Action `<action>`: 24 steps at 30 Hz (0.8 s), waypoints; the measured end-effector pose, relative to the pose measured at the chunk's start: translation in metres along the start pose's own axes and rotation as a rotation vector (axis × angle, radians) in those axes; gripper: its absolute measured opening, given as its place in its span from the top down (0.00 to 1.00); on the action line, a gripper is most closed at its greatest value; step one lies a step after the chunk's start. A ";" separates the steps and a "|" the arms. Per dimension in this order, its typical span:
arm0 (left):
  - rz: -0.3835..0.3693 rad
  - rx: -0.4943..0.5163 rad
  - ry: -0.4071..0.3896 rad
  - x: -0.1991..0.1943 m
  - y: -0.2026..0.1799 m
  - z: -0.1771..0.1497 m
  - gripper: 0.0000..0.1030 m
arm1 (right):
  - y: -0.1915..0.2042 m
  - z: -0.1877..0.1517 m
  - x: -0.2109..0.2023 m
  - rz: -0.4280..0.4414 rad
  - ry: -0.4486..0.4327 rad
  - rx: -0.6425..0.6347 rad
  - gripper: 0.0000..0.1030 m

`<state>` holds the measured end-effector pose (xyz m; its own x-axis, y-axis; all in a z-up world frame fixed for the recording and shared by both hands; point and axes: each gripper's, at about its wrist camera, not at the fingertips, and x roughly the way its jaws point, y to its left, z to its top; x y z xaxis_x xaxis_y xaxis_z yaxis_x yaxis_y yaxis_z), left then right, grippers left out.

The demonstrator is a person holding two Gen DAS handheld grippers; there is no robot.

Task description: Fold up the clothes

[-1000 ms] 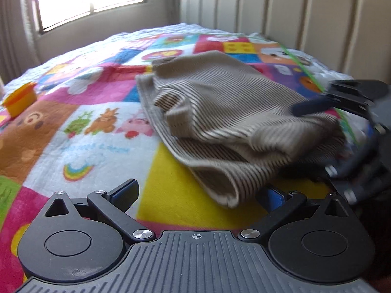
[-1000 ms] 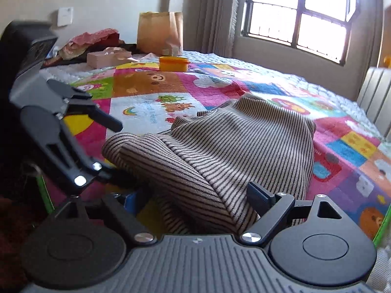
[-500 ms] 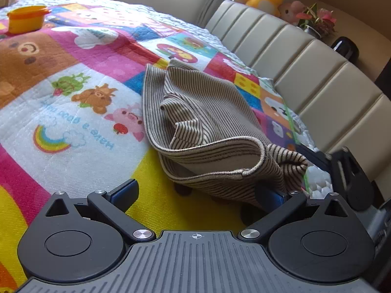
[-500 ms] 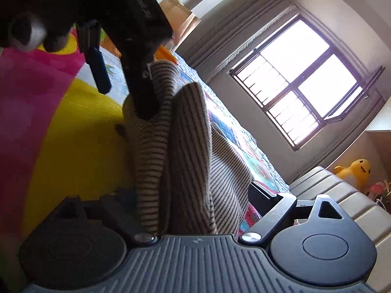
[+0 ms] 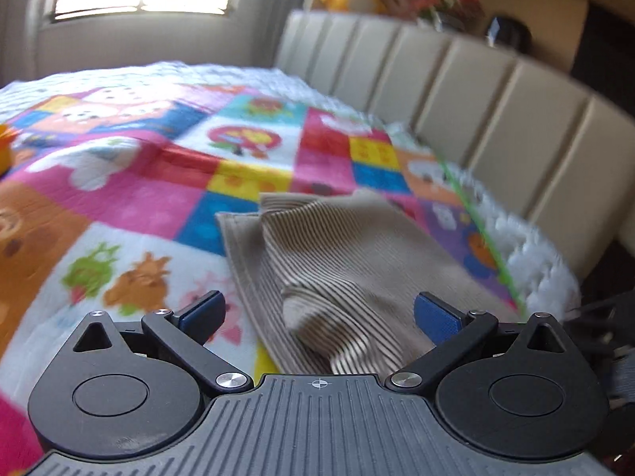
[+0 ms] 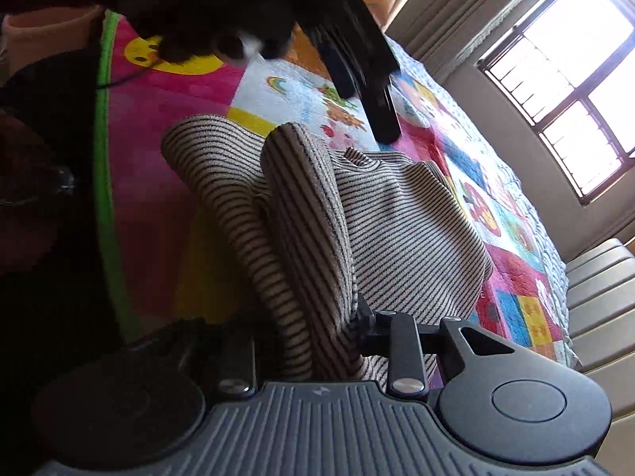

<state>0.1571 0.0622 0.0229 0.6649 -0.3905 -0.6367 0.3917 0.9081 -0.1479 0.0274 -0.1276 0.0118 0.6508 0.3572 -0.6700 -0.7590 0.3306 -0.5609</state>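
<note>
Left gripper (image 5: 317, 313): we see its blue-padded jaws spread wide, nothing between them, held over the garment's near edge.
Right gripper (image 6: 313, 341): we have it clamped tight on a bunched fold of the garment.
Beige knit garment with thin dark stripes (image 5: 337, 261): lies partly folded on the colourful cartoon-patchwork quilt (image 5: 139, 182), near the beige padded headboard (image 5: 496, 91).
</note>
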 end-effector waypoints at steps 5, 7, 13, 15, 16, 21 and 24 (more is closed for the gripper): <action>-0.088 0.092 0.083 0.032 0.013 -0.017 0.00 | -0.027 0.022 -0.012 0.005 0.008 -0.120 0.74; -0.122 0.068 0.077 0.028 0.026 -0.020 0.00 | -0.038 0.031 -0.017 0.007 0.012 -0.168 0.74; -0.166 0.040 0.068 0.009 0.059 -0.032 0.00 | -0.089 0.057 0.001 0.070 0.005 -0.230 0.72; -0.159 0.015 0.045 -0.001 0.065 -0.031 0.00 | -0.116 0.064 0.027 0.124 -0.007 -0.198 0.70; -0.156 0.000 0.033 -0.006 0.069 -0.031 0.00 | -0.128 0.064 0.045 0.140 -0.005 -0.165 0.68; -0.174 -0.037 -0.040 -0.032 0.078 -0.026 0.00 | -0.166 0.053 0.123 0.188 0.022 -0.021 0.54; -0.189 0.004 -0.058 -0.035 0.062 -0.014 0.00 | -0.180 0.048 0.137 0.169 -0.008 0.032 0.35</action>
<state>0.1492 0.1344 0.0249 0.6149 -0.5623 -0.5529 0.5159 0.8171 -0.2573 0.2539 -0.0960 0.0447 0.5139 0.4173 -0.7495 -0.8568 0.2925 -0.4246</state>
